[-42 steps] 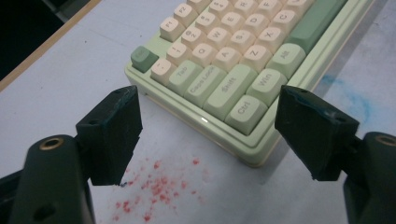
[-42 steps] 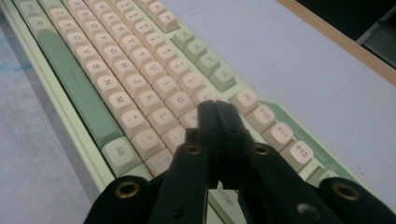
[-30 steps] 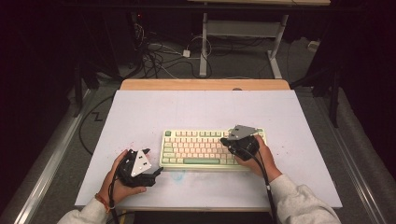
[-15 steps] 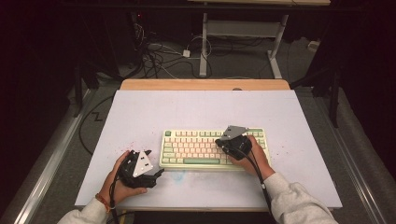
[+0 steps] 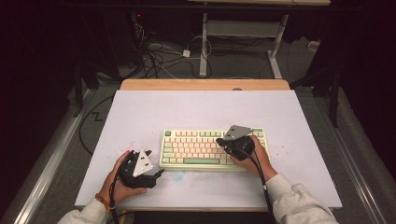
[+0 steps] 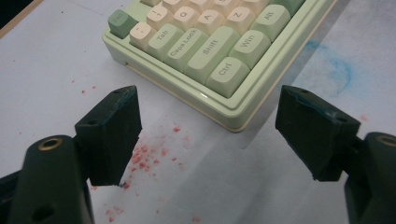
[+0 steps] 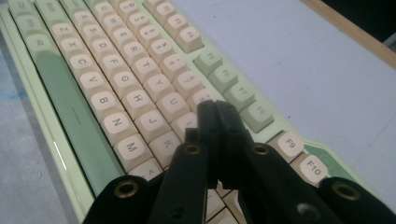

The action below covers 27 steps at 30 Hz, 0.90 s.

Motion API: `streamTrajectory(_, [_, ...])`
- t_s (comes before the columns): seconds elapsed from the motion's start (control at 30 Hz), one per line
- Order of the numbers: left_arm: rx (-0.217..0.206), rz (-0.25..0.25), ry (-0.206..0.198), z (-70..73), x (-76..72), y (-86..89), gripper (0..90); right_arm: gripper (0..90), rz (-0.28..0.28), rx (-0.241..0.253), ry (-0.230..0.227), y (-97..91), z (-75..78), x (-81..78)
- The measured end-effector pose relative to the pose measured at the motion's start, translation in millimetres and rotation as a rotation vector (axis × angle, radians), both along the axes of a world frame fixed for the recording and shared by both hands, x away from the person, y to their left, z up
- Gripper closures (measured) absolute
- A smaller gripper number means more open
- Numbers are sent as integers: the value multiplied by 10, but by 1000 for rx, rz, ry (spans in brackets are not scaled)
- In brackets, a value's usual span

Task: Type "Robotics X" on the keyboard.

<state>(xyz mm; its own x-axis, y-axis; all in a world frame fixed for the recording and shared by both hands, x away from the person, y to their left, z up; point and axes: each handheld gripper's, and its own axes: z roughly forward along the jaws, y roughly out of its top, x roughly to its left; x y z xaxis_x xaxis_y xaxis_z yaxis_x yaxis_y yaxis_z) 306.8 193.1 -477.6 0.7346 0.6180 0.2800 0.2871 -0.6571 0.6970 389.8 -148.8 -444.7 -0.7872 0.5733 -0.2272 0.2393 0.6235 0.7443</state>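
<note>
- White-topped bench (image 5: 140,116) with wooden strip (image 5: 205,84) along 12 o'clock edge.
- Red specks (image 6: 149,154) and blue smudge (image 6: 336,70) staining its surface toward 6 o'clock.
- Tangled cables (image 5: 159,56) on floor (image 5: 243,65) beyond, toward 11 o'clock.
- White frame legs (image 5: 203,46) toward 12 o'clock.

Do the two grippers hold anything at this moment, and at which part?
Nothing is held. The right gripper is shut, empty, above the pale green keyboard; the left gripper is open beside its corner.
</note>
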Motion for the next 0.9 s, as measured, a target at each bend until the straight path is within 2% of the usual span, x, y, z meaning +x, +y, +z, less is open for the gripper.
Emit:
streamTrajectory(0.13, [-2,2,4,3,3,5,221,827,2,37,-17,-43,53,-47])
streamTrajectory(0.2, [-1,3,5,3,3,7,222,765,4,62,-34,-67,79,-76])
streamTrajectory(0.4, [-20,0,21,8,4,17,232,530,-11,90,-73,-157,121,-142])
streamTrajectory(0.53, [-55,3,11,35,-2,41,244,402,-27,115,-103,-218,139,-207])
streamTrajectory(0.63, [-61,15,9,41,10,61,243,308,-49,123,-122,-273,136,-270])
streamTrajectory(0.9, [-77,24,9,58,13,58,254,226,-96,143,-156,-495,119,-477])
